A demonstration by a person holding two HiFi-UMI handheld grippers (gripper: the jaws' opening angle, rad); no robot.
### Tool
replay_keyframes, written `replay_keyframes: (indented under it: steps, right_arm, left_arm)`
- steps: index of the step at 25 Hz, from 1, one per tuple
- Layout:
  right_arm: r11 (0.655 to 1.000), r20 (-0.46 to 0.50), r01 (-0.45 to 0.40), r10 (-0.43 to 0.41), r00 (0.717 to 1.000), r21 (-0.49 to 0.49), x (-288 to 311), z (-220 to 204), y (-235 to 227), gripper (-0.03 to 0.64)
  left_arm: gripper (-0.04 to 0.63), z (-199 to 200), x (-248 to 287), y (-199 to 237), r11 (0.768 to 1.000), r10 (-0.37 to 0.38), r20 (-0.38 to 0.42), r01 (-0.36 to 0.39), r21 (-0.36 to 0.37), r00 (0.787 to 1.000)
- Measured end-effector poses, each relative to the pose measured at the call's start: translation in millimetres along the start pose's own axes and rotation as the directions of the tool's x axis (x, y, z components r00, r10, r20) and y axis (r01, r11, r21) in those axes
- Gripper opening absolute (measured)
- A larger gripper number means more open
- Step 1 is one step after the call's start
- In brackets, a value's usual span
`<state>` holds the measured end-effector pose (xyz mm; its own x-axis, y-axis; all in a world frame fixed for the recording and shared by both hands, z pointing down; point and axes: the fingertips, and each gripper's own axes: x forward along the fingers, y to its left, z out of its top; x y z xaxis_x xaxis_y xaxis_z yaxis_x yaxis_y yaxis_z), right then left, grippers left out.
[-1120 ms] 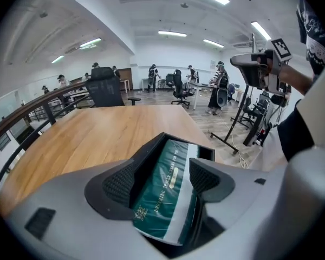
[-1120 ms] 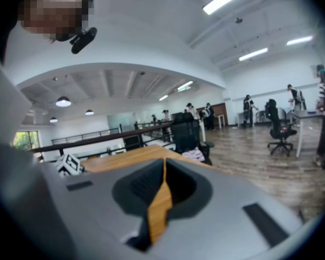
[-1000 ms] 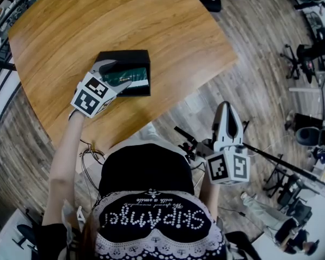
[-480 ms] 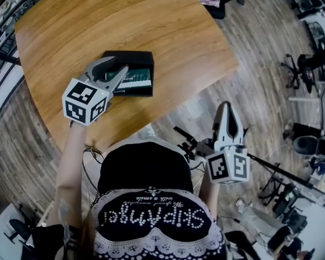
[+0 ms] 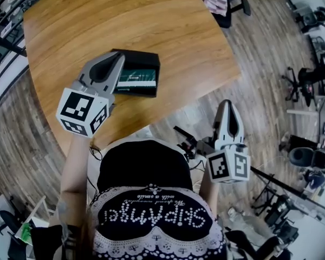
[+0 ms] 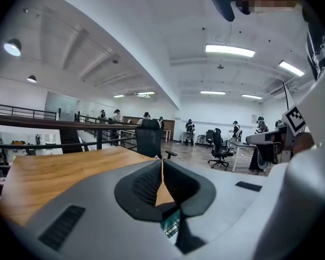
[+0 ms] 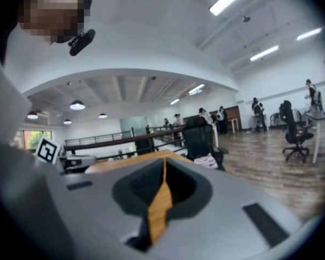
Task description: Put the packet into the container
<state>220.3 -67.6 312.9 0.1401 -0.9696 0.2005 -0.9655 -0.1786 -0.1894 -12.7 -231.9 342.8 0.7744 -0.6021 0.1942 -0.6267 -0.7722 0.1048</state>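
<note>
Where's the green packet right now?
In the head view the green packet lies inside the black container on the wooden table, just right of the left tool.

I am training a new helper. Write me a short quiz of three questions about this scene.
1. True or false: the green packet lies inside the black container.
2. Which gripper is above the table? A) left gripper B) the other one
3. Fill in: the right gripper has its jaws ___ (open or shut), with nothing between them.

Key: 1 true; 2 A; 3 shut.
</note>
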Motion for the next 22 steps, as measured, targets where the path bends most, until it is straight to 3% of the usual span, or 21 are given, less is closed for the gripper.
replay_keyframes:
  steps: [9, 22]
  right_arm:
    - [0.999, 0.014, -0.051, 0.052, 0.999, -0.009, 6.2, 7.8, 11.9, 0.035]
    - [0.993, 0.002, -0.108, 0.109, 0.994, -0.049, 7.9, 11.7, 26.8, 0.035]
  left_arm:
    - [0.031, 32.9, -53.7, 4.2, 0.986, 0.166, 0.110, -0.166, -0.008, 0.980]
    - [0.031, 41.5, -116.2, 8.5, 0.937, 0.348, 0.176, -0.344, -0.052, 0.921]
